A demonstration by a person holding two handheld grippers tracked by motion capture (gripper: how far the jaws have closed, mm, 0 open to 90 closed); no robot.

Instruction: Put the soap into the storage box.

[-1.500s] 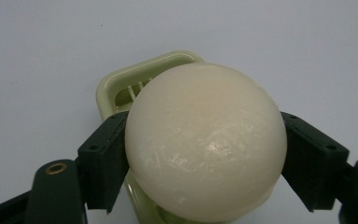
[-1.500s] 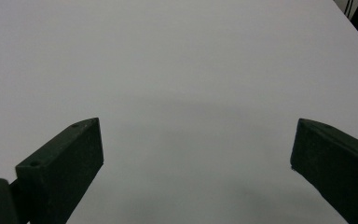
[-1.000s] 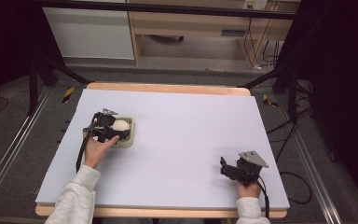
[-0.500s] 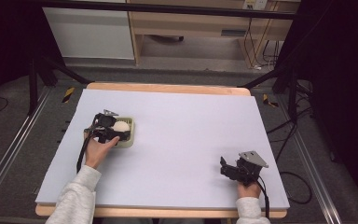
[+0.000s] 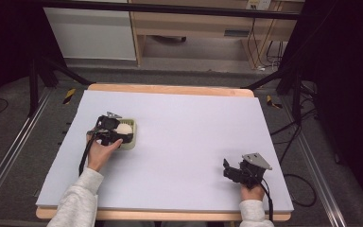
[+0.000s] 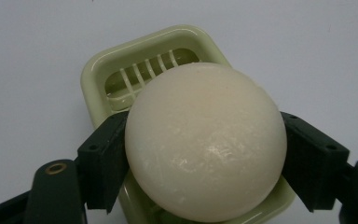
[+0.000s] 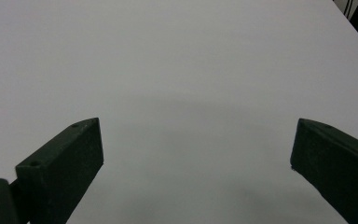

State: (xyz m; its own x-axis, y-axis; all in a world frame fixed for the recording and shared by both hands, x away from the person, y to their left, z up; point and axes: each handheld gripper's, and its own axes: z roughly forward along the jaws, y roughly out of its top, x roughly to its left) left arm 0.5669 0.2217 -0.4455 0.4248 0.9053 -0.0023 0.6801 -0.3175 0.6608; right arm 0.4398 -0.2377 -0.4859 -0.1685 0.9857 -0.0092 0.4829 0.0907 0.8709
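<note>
**Spotter:** Holding that round soap (image 6: pixel 205 142) across its widest part is the right idea. Your left gripper (image 6: pixel 205 158) has a jaw on each flank of it, clenched at about the equator, and the ball sits over the pale green soap dish (image 6: pixel 121 60) at the left side of the table (image 5: pixel 194 142).

**Operator:** How will it behave in the jaws?

**Spotter:** I'd judge it hard and fairly dense for its size, with a smooth, waxy skin. That makes it slippery: flat jaw faces meet a curved surface on two small patches, so it could squirt out forward or roll if you squeeze off-centre. You want steady, moderate pressure. Too much may dent or mark it.

**Operator:** And the dish?

**Spotter:** Light plastic, ribbed at the bottom, probably free to slide on the white sheet. I cannot tell whether the soap is resting on the ribs or just above them. Keep your wrist level so the ball doesn't nudge the rim.

**Operator:** My other hand?

**Spotter:** Your right gripper (image 5: pixel 240 171) is parked near the front right edge, well apart from the dish, jaws spread wide with nothing but bare table between them.
</note>
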